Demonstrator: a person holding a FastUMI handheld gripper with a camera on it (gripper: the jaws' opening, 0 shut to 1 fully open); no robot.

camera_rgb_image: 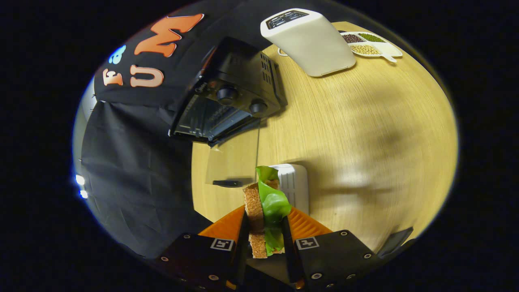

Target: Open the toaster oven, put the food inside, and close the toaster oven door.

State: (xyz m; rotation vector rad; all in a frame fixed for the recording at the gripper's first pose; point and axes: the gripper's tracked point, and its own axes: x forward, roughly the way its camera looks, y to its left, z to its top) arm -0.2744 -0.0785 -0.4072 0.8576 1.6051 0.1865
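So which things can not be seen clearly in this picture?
- Sandwich, gripper view: its lower end is hidden between the fingers pressing it.
- Toaster oven interior: too dark behind the open glass door.
- White block: partly behind the sandwich.
- Divided dish: contents too small.

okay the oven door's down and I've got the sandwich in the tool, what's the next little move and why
Probably carry the sandwich forward toward the toaster oven. The tool is shut on it, fingers pressing both sides, and the glass door already lies open on the table just ahead, with the cavity beyond it.
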